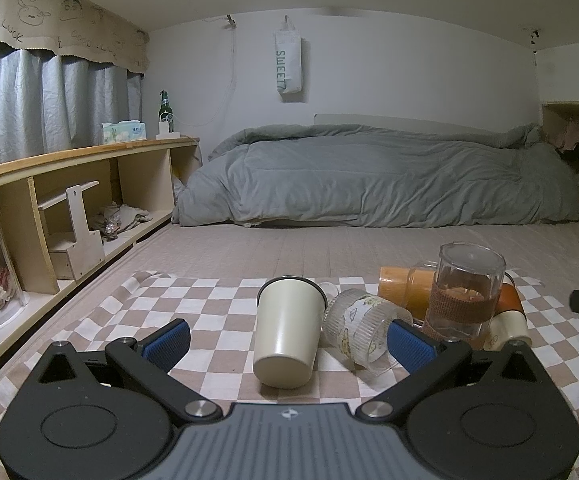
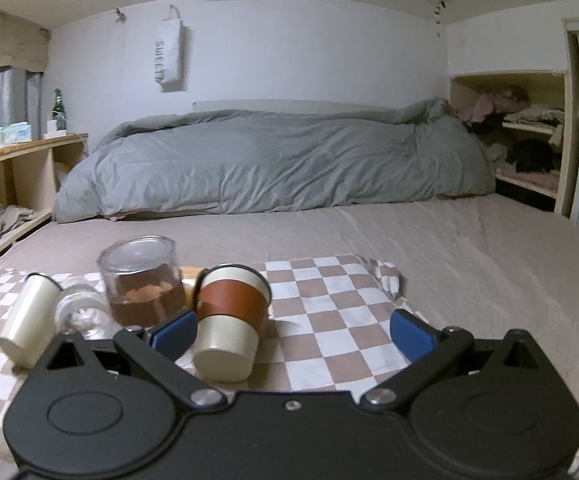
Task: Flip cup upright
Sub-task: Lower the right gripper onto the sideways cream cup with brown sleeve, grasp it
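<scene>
Both tongs wide apart, gripping nothing. Left tongs (image 1: 288, 339) bracket a cream cup (image 1: 287, 330) lying tipped, base near, rim far, on the checkered cloth (image 1: 193, 300). Right tongs (image 2: 292, 336) have a leather-sleeved cup (image 2: 229, 322) just beside the left finger (image 2: 173, 335), also tipped. Ribbed glass (image 1: 363, 326) lies right of the cream cup; clear jar (image 1: 465, 292) stands inverted behind it.
</scene>
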